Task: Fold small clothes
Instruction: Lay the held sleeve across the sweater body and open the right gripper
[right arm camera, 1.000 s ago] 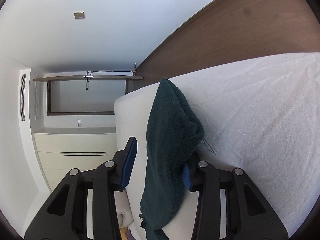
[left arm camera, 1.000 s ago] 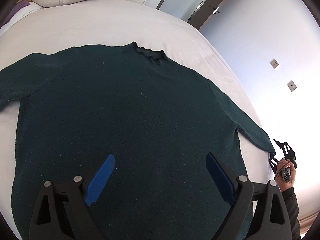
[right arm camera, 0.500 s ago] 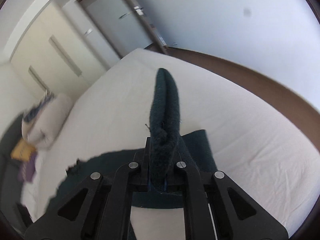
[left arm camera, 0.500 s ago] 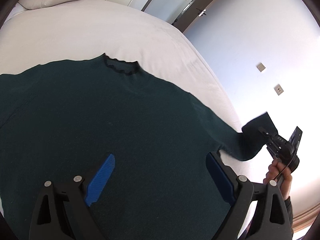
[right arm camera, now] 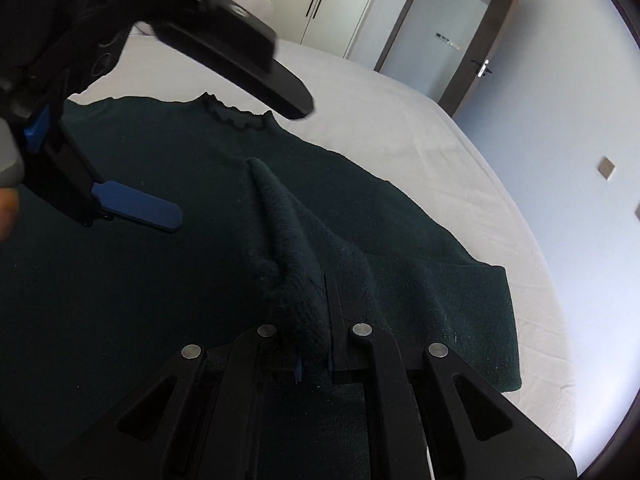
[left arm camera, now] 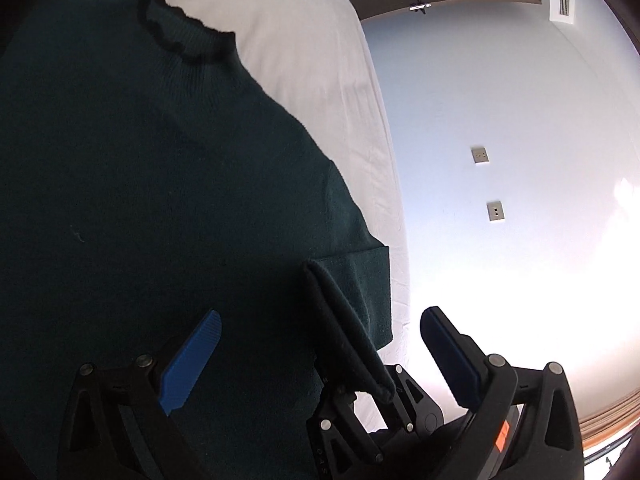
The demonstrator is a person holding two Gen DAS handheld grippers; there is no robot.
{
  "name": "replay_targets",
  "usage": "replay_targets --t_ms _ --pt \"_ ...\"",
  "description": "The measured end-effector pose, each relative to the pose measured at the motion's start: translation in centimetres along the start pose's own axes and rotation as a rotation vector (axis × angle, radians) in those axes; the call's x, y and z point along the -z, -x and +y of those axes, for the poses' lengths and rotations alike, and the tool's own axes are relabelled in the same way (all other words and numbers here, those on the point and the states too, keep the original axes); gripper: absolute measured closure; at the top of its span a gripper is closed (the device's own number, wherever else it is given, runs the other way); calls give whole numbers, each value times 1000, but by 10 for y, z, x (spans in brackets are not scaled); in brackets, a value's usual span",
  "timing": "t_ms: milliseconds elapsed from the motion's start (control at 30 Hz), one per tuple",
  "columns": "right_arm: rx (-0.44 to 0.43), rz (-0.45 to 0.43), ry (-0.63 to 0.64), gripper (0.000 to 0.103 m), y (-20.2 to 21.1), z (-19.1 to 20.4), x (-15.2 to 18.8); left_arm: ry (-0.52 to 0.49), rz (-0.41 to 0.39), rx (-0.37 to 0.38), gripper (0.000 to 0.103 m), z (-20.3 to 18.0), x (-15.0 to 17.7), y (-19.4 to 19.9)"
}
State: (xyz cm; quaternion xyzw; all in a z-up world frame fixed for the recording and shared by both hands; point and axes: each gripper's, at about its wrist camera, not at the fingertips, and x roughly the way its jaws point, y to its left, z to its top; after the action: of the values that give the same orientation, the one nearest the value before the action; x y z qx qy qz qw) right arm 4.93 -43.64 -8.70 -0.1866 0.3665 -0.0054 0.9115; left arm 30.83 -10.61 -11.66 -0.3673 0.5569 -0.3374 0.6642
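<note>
One sleeve [right arm camera: 292, 248] was pinched tight in the right gripper [right arm camera: 314, 360], above the green sweater [left arm camera: 140, 200] lying flat on the bed [right arm camera: 400, 120]. The left gripper [left arm camera: 320, 356] gaped wide and empty. Released carelessly, that sleeve could bunch and spoil the fold.

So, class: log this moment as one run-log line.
right gripper: shut on sleeve, carried over sweater | left gripper: jaws open, empty | bed: sweater flat
</note>
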Motion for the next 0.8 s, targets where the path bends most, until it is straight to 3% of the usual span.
replay_targets --t_ms 67,133,167,200,233,333,367,400,467,633,733,800 --pt "2 -1 12 97 5 15 -8 3 31 -12 14 2 -1 -11" --pt "5 1 6 96 -17 10 -12 11 75 -22 56 4 -1 -22" --pt "-1 3 0 95 -23 12 -14 19 92 -24 68 5 -1 -27" --pt "-16 9 -10 94 -28 11 -16 23 100 -23 88 6 -1 -29" --pt "-36 22 -26 92 -34 8 -18 17 98 -27 94 5 -1 -29" --pt "-130 -1 -154 78 -32 -17 -18 -34 73 -33 95 -2 -5 -13" --pt "-183 -21 -224 69 -28 -30 -15 -55 62 -50 95 -3 -7 -6" --pt "-240 -45 -302 48 -26 -47 -14 -75 48 -66 95 -6 -12 3" --pt "-306 -101 -481 29 -28 -86 -11 -120 11 -115 95 -13 -24 25" --pt "-524 -83 -934 28 -83 -179 -1 -195 -81 -280 96 -7 -54 73" --pt "-631 -53 -1185 28 -85 -186 19 -205 -106 -377 96 8 -67 86" --pt "-679 -44 -1293 28 -98 -187 36 -194 -104 -400 95 24 -69 93"
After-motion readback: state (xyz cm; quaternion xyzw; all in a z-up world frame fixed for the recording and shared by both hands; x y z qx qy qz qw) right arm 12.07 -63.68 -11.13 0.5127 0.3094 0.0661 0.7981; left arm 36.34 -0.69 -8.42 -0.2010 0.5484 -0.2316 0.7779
